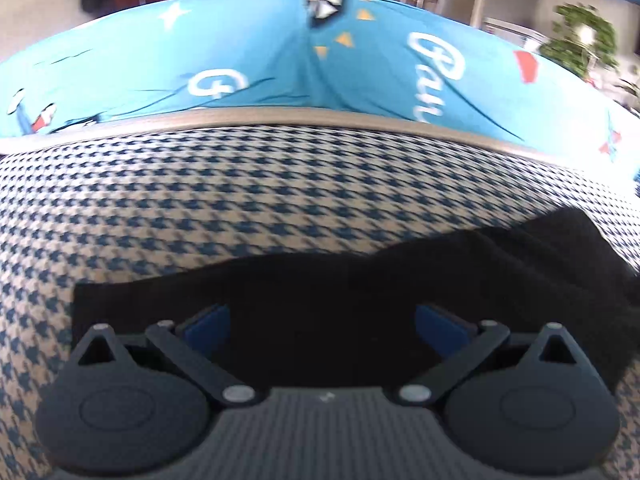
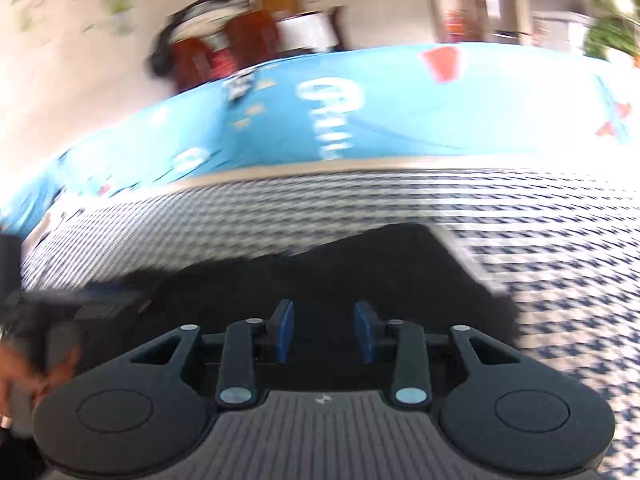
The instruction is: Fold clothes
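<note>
Looking down at a black cloth, flat on the checked cover, on the near part of that cover and well short of the tan edge at its far side. Past that far side, only a blue sheet with white letters. Hovering low over the cloth with the left hand-held gripper, blue pads spread wide, pinching nothing. Hovering there too with the right hand-held gripper, pads part way apart with a clear gap, nothing seen pinched, though very blurry. Could go wrong in a few ways from here. Could grab only the top layer if closed too high, leaving the rest behind on the cover. Could pinch the checked cover along with the cloth if pushed down too deep, then drag it up as well. Could end in a crooked fold if pulled on one side sooner than on the other. Hard to tell the layers apart in something so dark. Runs long-ways from left to right across the cover, about in line with the tan edge, and short-ways toward that edge. Ends square and straight at the left; climbs a bit toward the tan edge at the right, with soft bumps there. Shows no collar, sleeve or tag, so no clear top or bottom.
</note>
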A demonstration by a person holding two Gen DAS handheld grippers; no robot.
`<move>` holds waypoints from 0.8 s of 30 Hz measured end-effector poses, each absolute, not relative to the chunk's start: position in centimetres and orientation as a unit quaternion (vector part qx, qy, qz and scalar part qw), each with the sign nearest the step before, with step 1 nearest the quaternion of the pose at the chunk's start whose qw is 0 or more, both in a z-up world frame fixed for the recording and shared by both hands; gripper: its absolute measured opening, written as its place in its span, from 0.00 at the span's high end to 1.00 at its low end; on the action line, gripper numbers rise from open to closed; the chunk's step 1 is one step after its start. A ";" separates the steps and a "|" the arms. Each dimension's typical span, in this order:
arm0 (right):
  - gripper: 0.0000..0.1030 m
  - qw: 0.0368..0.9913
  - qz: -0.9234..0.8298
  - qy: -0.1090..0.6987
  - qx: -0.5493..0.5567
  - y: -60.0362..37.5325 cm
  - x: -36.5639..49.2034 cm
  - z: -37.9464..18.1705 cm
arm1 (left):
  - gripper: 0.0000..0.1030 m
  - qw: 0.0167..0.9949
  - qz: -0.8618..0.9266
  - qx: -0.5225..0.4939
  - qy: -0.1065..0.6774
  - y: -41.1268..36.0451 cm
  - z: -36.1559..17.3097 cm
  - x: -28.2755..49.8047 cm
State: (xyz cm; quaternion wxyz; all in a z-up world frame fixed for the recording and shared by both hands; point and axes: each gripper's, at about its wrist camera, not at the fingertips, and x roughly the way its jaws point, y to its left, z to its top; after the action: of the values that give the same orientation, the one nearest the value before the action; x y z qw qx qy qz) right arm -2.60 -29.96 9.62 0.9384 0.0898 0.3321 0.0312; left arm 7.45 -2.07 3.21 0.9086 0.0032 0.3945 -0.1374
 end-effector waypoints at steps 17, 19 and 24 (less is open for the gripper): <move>0.39 0.913 -0.052 0.368 0.169 -41.6 0.7 6.5 | 0.00 0.892 -0.199 0.041 0.403 -5.7 2.1 5.2; 0.39 0.912 -0.044 0.371 0.171 -41.6 1.3 5.9 | 0.00 0.892 -0.199 0.042 0.403 -5.7 2.0 5.2; 0.41 0.918 -0.029 0.362 0.159 -40.9 2.2 5.3 | 0.00 0.892 -0.200 0.044 0.402 -5.8 2.0 5.2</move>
State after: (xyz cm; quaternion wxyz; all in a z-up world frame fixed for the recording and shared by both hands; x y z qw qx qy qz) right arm 2.24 -40.88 5.26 0.9183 0.1586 0.3616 -0.0293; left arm 5.19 -5.82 1.96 0.8923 0.0439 0.4023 -0.2001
